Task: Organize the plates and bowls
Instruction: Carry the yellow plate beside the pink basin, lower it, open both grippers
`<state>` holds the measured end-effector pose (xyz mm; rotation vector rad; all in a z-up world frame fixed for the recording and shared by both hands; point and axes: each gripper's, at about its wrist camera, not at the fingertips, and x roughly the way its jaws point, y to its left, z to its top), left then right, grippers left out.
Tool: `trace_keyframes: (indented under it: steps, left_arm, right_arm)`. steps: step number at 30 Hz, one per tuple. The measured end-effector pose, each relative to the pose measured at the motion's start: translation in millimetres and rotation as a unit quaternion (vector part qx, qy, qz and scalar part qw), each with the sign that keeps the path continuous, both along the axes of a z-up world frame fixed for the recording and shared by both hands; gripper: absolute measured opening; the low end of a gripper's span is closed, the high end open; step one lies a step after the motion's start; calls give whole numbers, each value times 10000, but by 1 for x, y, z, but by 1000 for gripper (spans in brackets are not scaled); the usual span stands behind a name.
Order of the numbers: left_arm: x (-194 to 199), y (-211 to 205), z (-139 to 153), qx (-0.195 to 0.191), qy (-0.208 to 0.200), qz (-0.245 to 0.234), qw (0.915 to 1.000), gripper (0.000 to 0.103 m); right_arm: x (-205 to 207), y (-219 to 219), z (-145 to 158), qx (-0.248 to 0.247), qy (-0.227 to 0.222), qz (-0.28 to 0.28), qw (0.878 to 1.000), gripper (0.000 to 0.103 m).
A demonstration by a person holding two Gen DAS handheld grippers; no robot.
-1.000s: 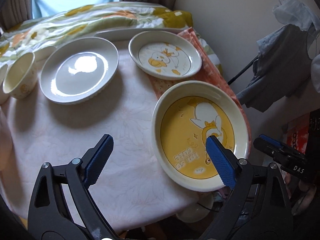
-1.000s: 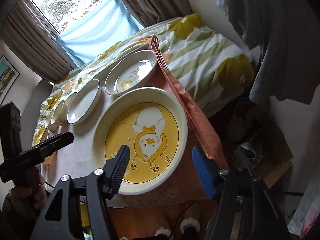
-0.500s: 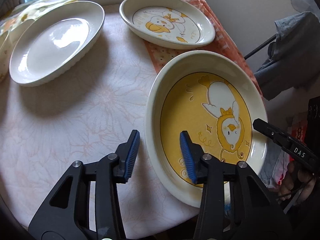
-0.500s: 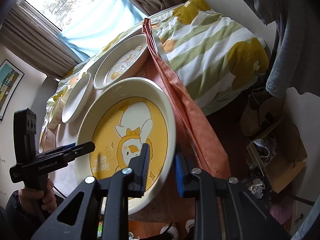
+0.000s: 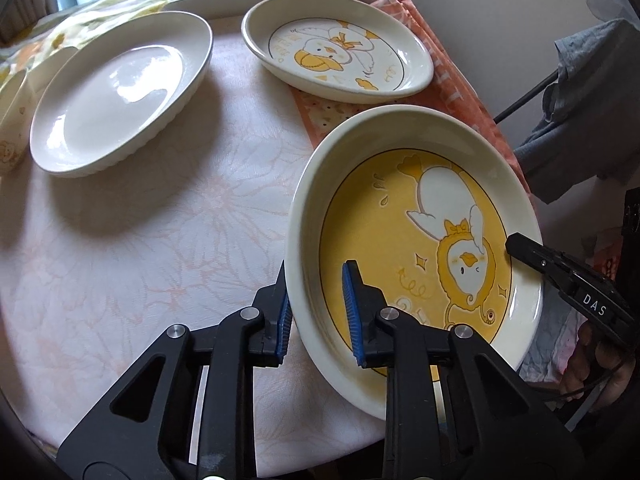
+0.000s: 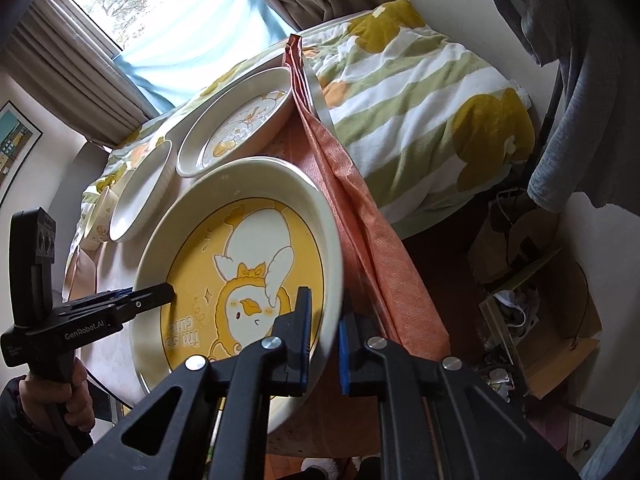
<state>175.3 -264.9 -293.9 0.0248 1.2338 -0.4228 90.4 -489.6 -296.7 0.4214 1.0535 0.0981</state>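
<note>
A large cream plate with a yellow duck picture (image 5: 416, 240) lies at the table's near right edge; it also shows in the right wrist view (image 6: 240, 272). My left gripper (image 5: 316, 312) is shut on its near-left rim, one pad outside, one inside. My right gripper (image 6: 324, 336) is shut on the opposite rim. The right gripper shows in the left wrist view (image 5: 560, 276), and the left gripper shows in the right wrist view (image 6: 132, 300). A smaller duck plate (image 5: 340, 52) and a plain white plate (image 5: 120, 92) sit farther back.
A small cup (image 5: 10, 128) stands at the far left. An orange cloth (image 6: 360, 216) hangs over the table's right edge. A striped blanket (image 6: 420, 96) lies beyond it. Clothes (image 5: 592, 120) hang at the right, and clutter covers the floor (image 6: 532, 300).
Both grippers moved in from open and closed on opposite rims of the large duck plate. The plate's right side now looks slightly raised.
</note>
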Motion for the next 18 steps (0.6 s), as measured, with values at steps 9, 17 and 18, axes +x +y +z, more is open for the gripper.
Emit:
trace_keyframes:
  steps: [9, 17, 18]
  left_arm:
    - [-14, 25, 41, -167, -417, 256, 9987, 21]
    - [-41, 96, 87, -225, -788, 973, 9919, 21]
    - [-45, 107, 89, -221, -798, 1080, 9907, 21]
  right_arm:
    - [5, 11, 35, -202, -380, 295, 9986, 11]
    - [17, 66, 82, -264, -696, 1015, 9920, 11]
    - [19, 75, 85, -274, -717, 1128, 9907, 11]
